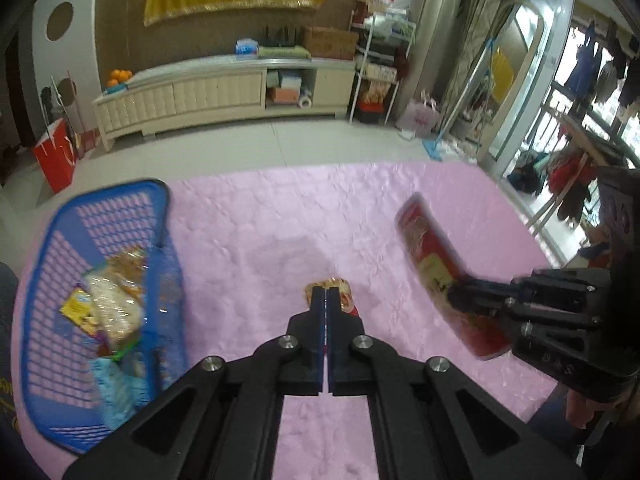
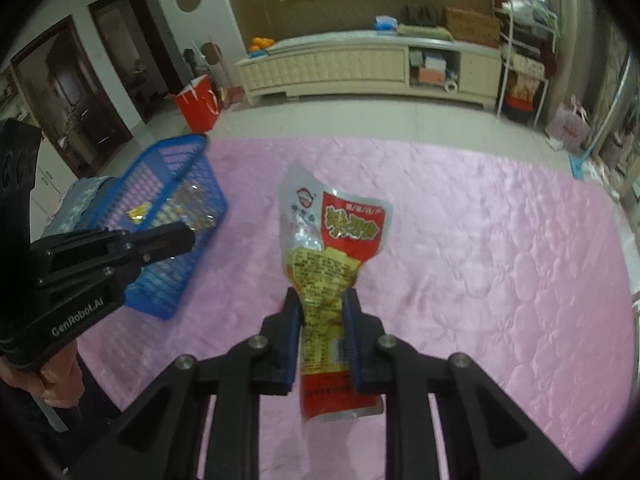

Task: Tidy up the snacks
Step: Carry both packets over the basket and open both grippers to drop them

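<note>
Above the pink-covered table (image 2: 500, 240), the right hand-held gripper (image 2: 322, 304) is clamped on one red-and-yellow snack packet (image 2: 336, 236), crinkled and standing upright. The left hand-held gripper (image 1: 326, 296) has its jaws pressed together on one small brown-and-red packet (image 1: 343, 294) (mostly hidden). One blue basket (image 1: 92, 216) at the left holds several wrapped snacks (image 1: 114, 300).

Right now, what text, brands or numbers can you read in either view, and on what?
"GenRobot.AI": white lettering on the left gripper body, right wrist view.
Red snack packet in the right gripper: large yellow characters and fine print, too blurred to read.
Embossed marks on the right gripper's body, left wrist view: unclear.
Packets in the blue basket: unreadable.
</note>
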`<state>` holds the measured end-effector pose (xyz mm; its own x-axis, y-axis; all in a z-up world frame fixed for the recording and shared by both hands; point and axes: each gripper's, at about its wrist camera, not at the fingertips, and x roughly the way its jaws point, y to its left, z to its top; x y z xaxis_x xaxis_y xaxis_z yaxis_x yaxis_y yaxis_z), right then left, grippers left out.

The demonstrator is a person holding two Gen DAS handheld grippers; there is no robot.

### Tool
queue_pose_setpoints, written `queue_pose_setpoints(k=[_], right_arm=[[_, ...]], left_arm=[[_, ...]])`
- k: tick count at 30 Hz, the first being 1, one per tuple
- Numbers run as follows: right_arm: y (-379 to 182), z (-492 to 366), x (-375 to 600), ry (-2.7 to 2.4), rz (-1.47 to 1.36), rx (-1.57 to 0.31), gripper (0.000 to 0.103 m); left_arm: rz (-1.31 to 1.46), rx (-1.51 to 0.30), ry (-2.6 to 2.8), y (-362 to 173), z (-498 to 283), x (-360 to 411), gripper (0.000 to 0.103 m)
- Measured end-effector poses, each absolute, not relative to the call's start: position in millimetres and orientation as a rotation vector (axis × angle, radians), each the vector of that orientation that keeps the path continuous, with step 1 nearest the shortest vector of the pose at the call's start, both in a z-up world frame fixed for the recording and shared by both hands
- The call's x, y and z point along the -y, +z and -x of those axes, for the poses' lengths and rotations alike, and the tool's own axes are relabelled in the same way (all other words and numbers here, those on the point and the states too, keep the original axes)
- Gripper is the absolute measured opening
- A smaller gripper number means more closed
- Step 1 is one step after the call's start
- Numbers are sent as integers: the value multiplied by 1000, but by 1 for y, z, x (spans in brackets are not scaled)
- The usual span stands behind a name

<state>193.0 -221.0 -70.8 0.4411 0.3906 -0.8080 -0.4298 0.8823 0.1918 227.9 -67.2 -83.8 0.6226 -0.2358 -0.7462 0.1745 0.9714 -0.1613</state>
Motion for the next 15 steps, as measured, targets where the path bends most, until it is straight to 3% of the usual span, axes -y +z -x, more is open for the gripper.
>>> queue_pose_setpoints(k=[15], right_arm=[[-26,-177,103,677,136,-895,4]], left_arm=[[115,-797,-102,-43,-175,-46,0]])
